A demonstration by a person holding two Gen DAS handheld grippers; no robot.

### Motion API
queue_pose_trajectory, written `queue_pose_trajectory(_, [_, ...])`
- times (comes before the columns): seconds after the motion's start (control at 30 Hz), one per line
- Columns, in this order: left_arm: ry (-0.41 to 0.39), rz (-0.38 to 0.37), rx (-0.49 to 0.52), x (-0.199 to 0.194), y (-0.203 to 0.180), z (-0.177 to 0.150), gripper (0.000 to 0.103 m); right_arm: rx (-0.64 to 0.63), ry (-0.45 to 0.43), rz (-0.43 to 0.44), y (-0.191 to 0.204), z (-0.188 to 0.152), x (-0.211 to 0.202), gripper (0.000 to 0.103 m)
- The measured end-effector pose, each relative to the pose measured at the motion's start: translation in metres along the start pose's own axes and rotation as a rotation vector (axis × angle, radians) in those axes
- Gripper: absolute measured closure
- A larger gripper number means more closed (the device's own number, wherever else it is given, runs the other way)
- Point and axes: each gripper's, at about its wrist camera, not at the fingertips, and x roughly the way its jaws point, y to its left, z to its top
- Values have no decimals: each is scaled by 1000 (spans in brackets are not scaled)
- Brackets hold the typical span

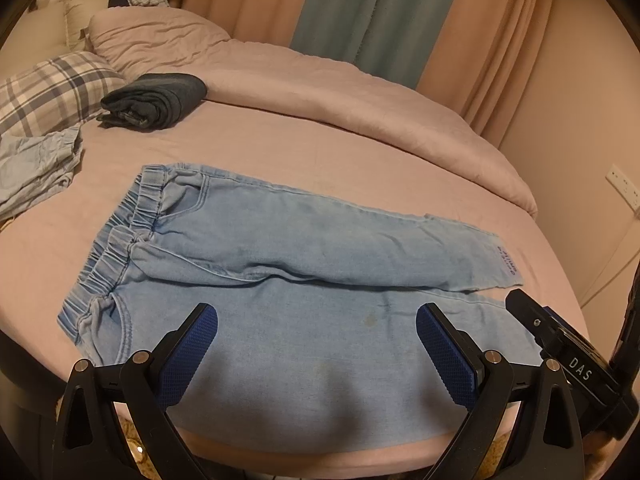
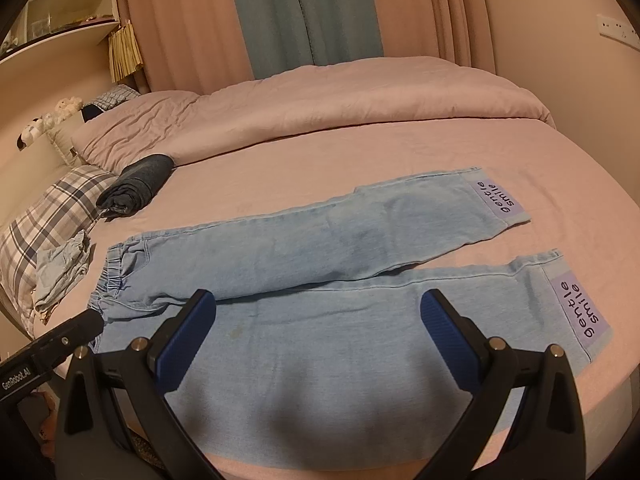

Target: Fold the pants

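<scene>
Lying flat on the pink bed [image 2: 280,152], the light blue pants [image 2: 320,256] have their waistband toward the pillows and legs spread apart. Both the left gripper [image 1: 316,332] and right gripper [image 2: 320,320] hover above them, jaws wide, holding nothing.

A pink bed sheet [image 2: 280,168] with a rumpled pink duvet [image 2: 360,100] behind, a plaid pillow [image 1: 48,88], a folded dark garment [image 1: 160,100], a crumpled light-blue garment [image 1: 36,168], teal curtain [image 2: 304,12], plush toys [image 2: 48,120], wall socket [image 1: 624,188]
</scene>
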Motion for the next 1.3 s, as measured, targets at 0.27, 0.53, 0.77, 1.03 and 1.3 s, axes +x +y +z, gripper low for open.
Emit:
queue_pose_trajectory(0.27, [5, -3, 4, 2, -1, 0, 4, -10, -9, -13, 1, -1, -1, 0])
queue_pose_trajectory(0.53, [4, -2, 5, 2, -2, 0, 4, 16, -8, 5, 0, -2, 0, 0])
queue_pose_trajectory(0.77, [5, 0, 4, 3, -2, 0, 4, 40, -21, 14, -3, -2, 2, 0])
queue_pose_trajectory(1.03, [17, 1, 5, 5, -3, -3, 4, 36, -5, 2, -5, -2, 3, 0])
queue_pose_trajectory(1.3, [21, 4, 4, 7, -3, -3, 4, 27, 5, -4, -6, -2, 4, 0])
